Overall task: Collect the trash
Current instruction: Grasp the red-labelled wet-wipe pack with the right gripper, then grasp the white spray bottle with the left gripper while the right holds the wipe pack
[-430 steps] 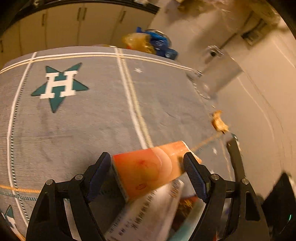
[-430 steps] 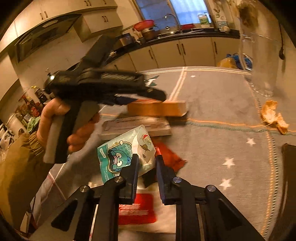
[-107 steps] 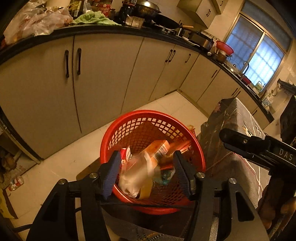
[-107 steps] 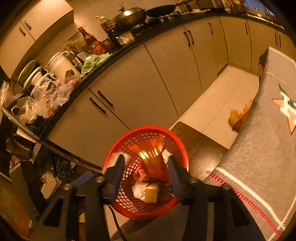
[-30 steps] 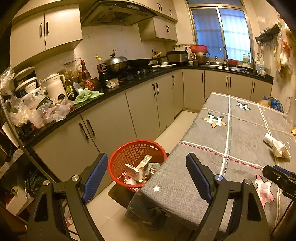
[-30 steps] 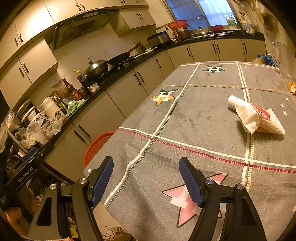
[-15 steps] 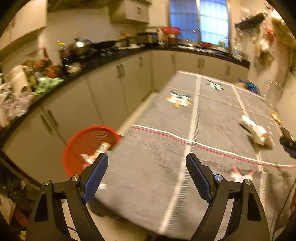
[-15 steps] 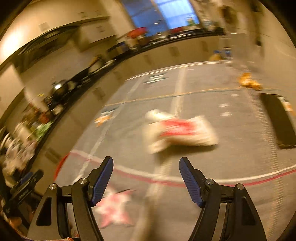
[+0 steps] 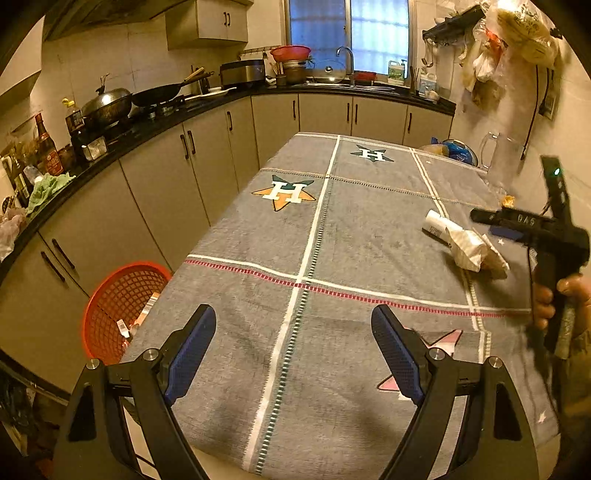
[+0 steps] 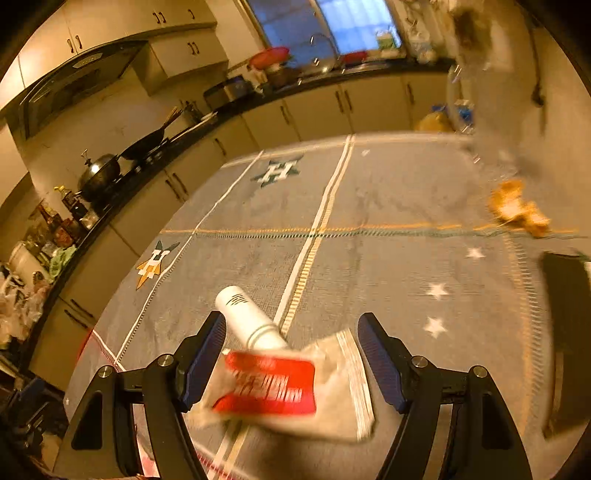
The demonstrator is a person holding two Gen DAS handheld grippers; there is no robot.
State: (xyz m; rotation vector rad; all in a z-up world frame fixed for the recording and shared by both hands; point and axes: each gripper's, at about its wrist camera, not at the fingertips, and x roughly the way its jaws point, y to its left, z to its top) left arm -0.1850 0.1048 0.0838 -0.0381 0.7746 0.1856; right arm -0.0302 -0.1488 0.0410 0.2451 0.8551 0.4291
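Left wrist view: fingers [image 9: 399, 354] of the left gripper [image 9: 293, 349] spread wide, nothing between them, hovering over the near end of the grey-clothed surface [image 9: 332, 229]. Below and left, on the floor beside the surface's corner and against the cabinet fronts [image 9: 166, 184], a red mesh basket [image 9: 118, 306] with a few wrappers visible inside. Far right on the cloth, a white tube [image 9: 437, 225] lying on its side with a crumpled pale wrapper [image 9: 476, 254] touching its near end. Just right of these, the right gripper [image 9: 535, 229], black, held by a hand [image 9: 561, 302] at the picture's edge, its tips pointing toward the tube and wrapper. Farther back near the wall, a small orange scrap [image 9: 509, 200], a clear glass jug [image 9: 498, 158] and a blue bag [image 9: 456, 150]. Along the counter, a wok [image 9: 159, 94], a lidded pot [image 9: 107, 107] and a sink under the window [image 9: 347, 33].

Right wrist view, somewhat blurred: fingers [image 10: 380, 360] of the right gripper [image 10: 291, 362] standing well apart, empty, not pressing on anything. Between them, lying on the surface [image 10: 369, 206], the pale wrapper with a red label [image 10: 280, 387]; the white tube [image 10: 247, 317] angled away from it toward the upper left, its far end beside the left-hand finger. Whether either finger touches the wrapper: cannot tell. Off to the right, orange peel scraps [image 10: 517, 210] on the cloth, well apart from the wrapper, and a dark flat object [image 10: 569, 332] at the right edge.
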